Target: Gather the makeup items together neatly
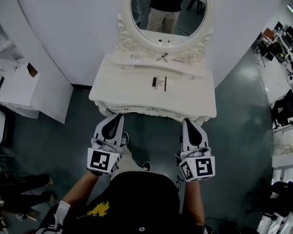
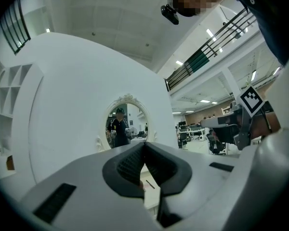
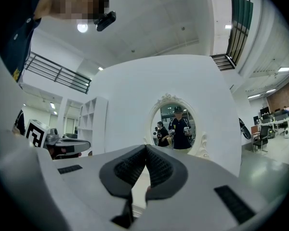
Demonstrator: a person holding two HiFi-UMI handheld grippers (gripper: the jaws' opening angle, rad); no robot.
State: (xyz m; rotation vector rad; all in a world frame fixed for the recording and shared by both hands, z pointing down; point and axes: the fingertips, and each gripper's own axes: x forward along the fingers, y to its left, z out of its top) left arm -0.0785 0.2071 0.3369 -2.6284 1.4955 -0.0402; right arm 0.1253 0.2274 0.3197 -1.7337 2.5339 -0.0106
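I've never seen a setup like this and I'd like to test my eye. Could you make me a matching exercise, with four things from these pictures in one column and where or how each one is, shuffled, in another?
Things:
1. oval mirror
2. scissor-shaped tool
3. thin black stick
4. left gripper

Places or states:
A. lying on the tabletop
B. jaws shut and empty, held short of the tabletop's front edge
C. upright behind the raised shelf
D. lying on that shelf

Pairs: 1-C, 2-D, 3-A, 4-B.
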